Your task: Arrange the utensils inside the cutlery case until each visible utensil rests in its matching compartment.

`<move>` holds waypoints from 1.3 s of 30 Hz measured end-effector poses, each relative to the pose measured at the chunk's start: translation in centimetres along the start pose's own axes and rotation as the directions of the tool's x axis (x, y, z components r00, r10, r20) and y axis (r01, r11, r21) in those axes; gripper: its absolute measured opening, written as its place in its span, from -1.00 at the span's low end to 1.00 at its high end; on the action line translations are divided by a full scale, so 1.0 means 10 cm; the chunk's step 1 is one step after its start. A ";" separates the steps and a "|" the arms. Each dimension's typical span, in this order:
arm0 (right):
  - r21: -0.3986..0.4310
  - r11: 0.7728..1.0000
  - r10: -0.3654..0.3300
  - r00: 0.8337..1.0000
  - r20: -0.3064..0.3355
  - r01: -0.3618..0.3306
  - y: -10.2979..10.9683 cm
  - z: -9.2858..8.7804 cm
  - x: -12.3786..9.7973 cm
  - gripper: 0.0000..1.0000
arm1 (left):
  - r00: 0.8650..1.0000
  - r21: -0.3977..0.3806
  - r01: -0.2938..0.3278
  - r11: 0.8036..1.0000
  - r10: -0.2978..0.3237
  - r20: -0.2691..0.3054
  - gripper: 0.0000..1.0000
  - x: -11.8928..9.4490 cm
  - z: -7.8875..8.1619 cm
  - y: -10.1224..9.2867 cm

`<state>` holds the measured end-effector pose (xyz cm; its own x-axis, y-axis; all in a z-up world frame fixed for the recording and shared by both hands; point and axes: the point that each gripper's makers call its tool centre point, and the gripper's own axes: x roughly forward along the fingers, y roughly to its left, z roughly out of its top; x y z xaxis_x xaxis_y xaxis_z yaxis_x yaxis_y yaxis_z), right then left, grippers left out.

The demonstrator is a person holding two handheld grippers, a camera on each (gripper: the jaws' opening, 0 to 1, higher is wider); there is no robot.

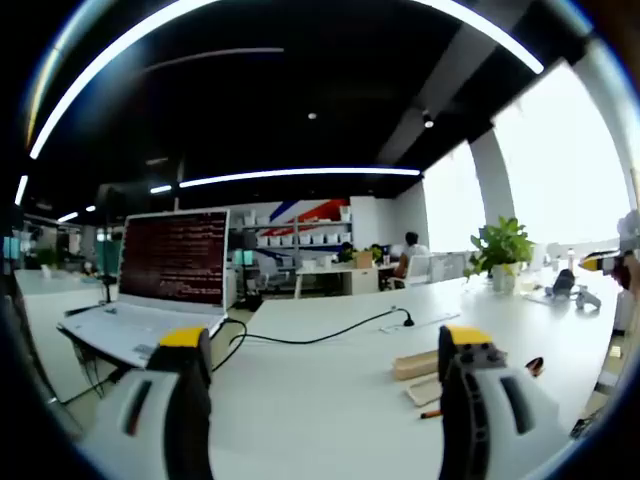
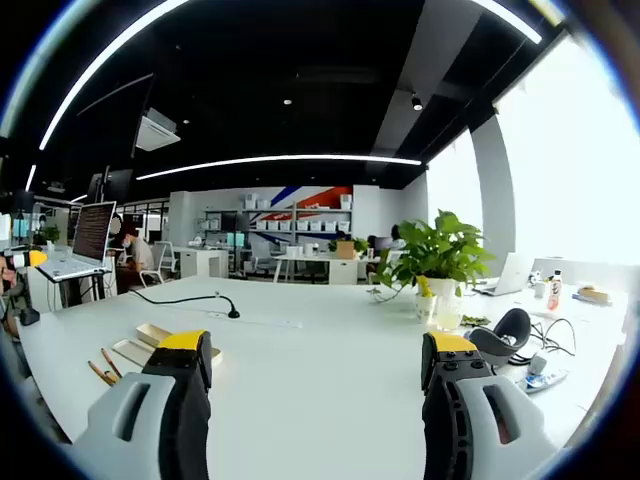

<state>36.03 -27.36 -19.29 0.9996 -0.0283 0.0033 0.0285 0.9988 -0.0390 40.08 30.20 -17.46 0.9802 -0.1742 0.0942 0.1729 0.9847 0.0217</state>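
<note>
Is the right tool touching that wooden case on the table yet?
Apart. In the right gripper view the open right tool is raised over bare white table, and the wooden case lies off to its left with table between them.

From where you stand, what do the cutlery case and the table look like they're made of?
The cutlery case looks like pale, unvarnished wood or bamboo: tan colour, matte, blocky edges; its grain is too small to confirm. The table seems a white laminate or painted board, smooth with a soft sheen, though the core material can't be told.
</note>
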 end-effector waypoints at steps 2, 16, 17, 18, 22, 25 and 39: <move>0.004 1.000 0.001 1.000 -0.015 -0.001 -0.01 -0.03 0.00 0.80 | 1.000 0.005 -0.001 1.000 0.001 -0.009 0.99 0.00 -0.02 0.00; 0.012 0.999 -0.033 0.999 -0.012 0.033 -0.11 -0.02 -0.04 0.88 | 1.000 0.004 0.007 1.000 -0.007 -0.006 0.98 0.04 -0.03 0.00; 0.006 1.000 -0.007 1.000 -0.007 0.007 -0.06 0.00 -0.05 0.86 | 1.000 0.002 0.005 1.000 -0.005 -0.010 0.98 0.06 -0.04 0.01; 0.000 1.000 0.004 1.000 -0.002 -0.004 -0.02 0.01 -0.05 0.82 | 1.000 0.001 0.001 1.000 -0.001 -0.017 0.98 0.08 -0.06 0.02; 0.002 0.999 0.036 0.999 -0.009 -0.036 0.08 0.00 -0.05 0.78 | 0.999 0.000 0.014 1.000 -0.014 -0.036 0.98 0.07 -0.11 -0.03; 0.017 0.998 0.055 0.998 -0.013 -0.055 0.12 -0.01 -0.04 0.77 | 0.999 0.000 0.029 1.000 -0.029 -0.040 0.98 0.05 -0.11 -0.04; 0.032 0.997 0.072 0.997 -0.013 -0.072 0.25 -0.05 0.07 0.70 | 0.999 -0.011 0.005 1.000 -0.005 -0.033 0.95 0.06 -0.10 0.04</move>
<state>36.83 -24.93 -19.94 0.9990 0.0432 -0.0123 -0.0433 0.9990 -0.0067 40.81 30.54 -18.36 0.9820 -0.1791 0.0609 0.1787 0.9838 0.0109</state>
